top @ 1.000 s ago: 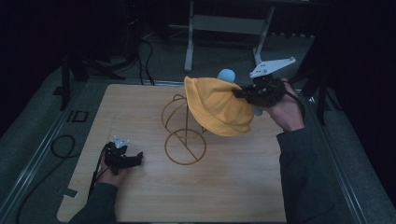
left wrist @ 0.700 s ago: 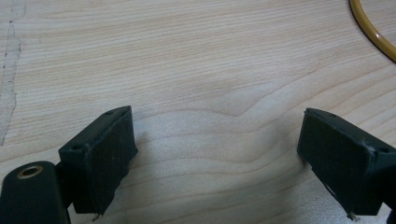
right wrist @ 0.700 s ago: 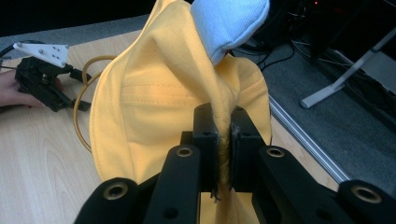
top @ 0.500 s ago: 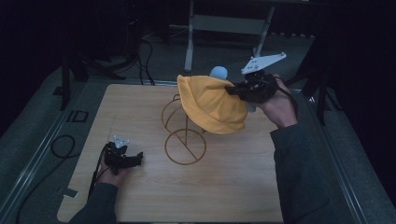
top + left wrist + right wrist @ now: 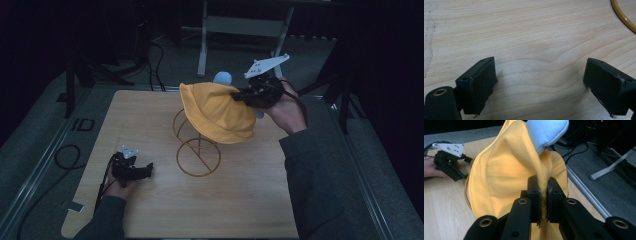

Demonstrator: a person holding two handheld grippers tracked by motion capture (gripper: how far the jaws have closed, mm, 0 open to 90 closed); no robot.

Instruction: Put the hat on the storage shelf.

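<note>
Dark room, cables on grey floor; pale wood-grain table (image 5: 240, 200) lit at centre.

Item: yellow soft cloth bucket hat (image 5: 217, 112). Location: held above the table's far half, toward one o'clock from the table centre, draped against the gold wire hat stand (image 5: 197, 150); whether it touches the wire you cannot tell. Look: stitched brim with rows of topstitching, crown collapsed into folds, matte cotton-like weave. A pale blue knitted object (image 5: 546, 132) shows just behind it at twelve o'clock; what it is cannot be told.

Handling, by judgement: light, limp, not fragile, not slippery. It will sag and swing from any single pinch, so expect it to fold where you grip. Take it at the brim edge, where stitching gives the firmest bite.

Your right gripper (image 5: 543, 192): jaws nearly closed, a doubled fold of the brim pinched between them, hat hanging away beyond the tips.

Your left gripper (image 5: 131, 169): at seven o'clock on the table, jaws wide apart, nothing between them, bare wood beneath; the stand's base ring curves past at its two o'clock.
</note>
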